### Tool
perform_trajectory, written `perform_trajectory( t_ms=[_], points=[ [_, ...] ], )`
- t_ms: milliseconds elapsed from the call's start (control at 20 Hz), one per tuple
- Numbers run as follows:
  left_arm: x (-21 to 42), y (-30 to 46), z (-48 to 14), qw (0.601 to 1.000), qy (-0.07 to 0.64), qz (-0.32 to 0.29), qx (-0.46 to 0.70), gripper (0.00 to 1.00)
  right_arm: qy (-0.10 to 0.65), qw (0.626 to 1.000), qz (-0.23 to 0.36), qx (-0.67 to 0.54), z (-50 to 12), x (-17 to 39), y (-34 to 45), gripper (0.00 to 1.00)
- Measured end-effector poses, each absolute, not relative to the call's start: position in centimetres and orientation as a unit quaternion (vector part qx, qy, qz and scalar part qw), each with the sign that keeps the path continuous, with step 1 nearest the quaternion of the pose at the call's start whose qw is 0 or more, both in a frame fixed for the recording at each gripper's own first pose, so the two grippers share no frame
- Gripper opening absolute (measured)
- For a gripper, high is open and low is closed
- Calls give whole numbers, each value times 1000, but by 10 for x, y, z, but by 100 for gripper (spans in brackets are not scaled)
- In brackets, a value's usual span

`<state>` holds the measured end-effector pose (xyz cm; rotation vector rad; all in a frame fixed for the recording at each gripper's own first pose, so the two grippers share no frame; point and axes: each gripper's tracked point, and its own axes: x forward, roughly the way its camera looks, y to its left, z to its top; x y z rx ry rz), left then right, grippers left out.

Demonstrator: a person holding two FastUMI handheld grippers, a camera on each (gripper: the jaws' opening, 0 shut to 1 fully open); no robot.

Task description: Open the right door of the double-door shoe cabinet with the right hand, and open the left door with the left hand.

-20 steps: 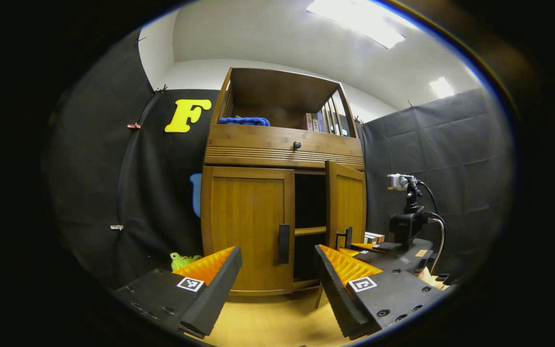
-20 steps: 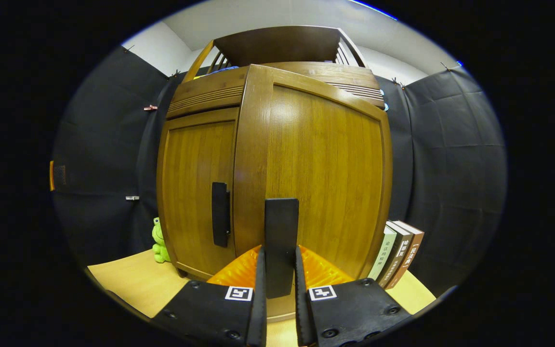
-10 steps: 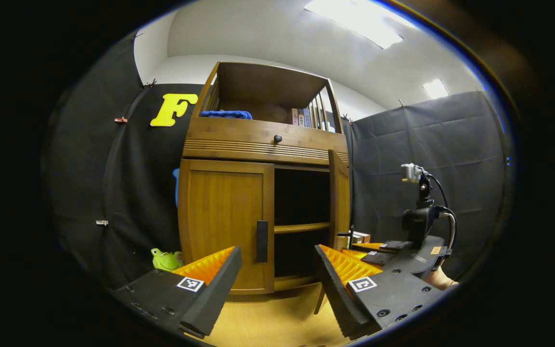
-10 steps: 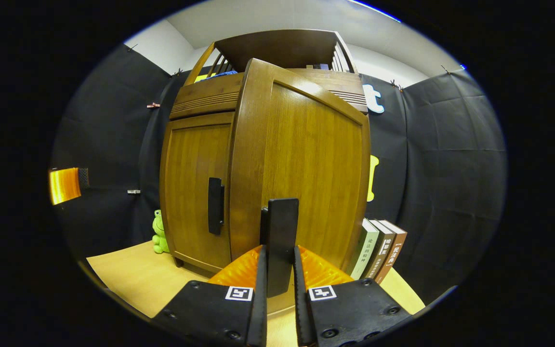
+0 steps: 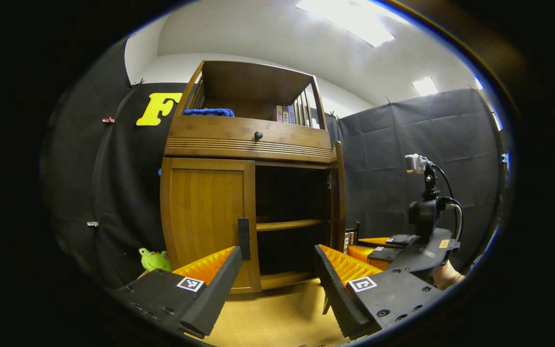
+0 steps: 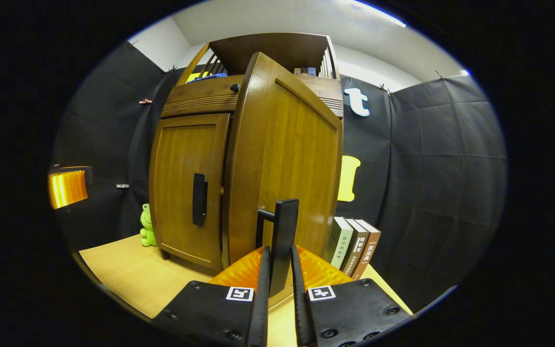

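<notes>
The wooden shoe cabinet (image 5: 248,140) stands on a table. Its left door (image 5: 205,217) is closed, with a dark vertical handle (image 5: 244,238) at its inner edge. The right door (image 6: 287,164) is swung wide open, edge-on in the left gripper view (image 5: 339,193). My right gripper (image 6: 277,270) is shut on the right door's dark handle (image 6: 284,226). The left gripper (image 5: 277,274) hangs open in front of the cabinet, a little short of the left door's handle, holding nothing. The right gripper (image 5: 374,243) also appears at right in the left gripper view. Dark shelves (image 5: 289,224) show inside.
A green frog toy (image 5: 152,259) sits left of the cabinet on the table (image 6: 128,274). Three books (image 6: 354,243) stand right of the open door. A blue cloth (image 5: 208,112) and books lie on the top shelf. A drawer knob (image 5: 258,135) sits above the doors.
The right door has swung further open with my right gripper on its handle. The left gripper has shifted right, so the cabinet sits more to the left in its view.
</notes>
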<state>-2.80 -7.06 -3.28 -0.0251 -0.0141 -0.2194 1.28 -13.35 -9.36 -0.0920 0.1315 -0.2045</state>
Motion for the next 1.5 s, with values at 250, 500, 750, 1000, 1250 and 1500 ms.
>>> perform_trajectory(
  t_ms=[250, 500, 750, 1000, 1250, 1500],
  points=[
    [-30, -70, -31, 994, -11, -110, -16, 93, 65, 989, -120, -49, -91, 3, -146, 22],
    [-30, -75, -33, 993, -8, -114, -12, 91, 61, 986, -148, -46, -85, -9, -167, 22],
    [-26, -80, -34, 993, -6, -120, -10, 91, 56, 978, -188, -73, -72, -25, -196, 20],
    [-21, -86, -37, 993, -3, -118, -9, 91, 64, 972, -209, -84, -71, -45, -219, 15],
    [-16, -89, -41, 994, 2, -109, -10, 91, 60, 967, -235, -80, -63, -67, -238, 15],
    [-14, -89, -40, 994, -3, -107, -14, 93, 33, 970, -231, -66, -39, -95, -222, 14]
  ],
)
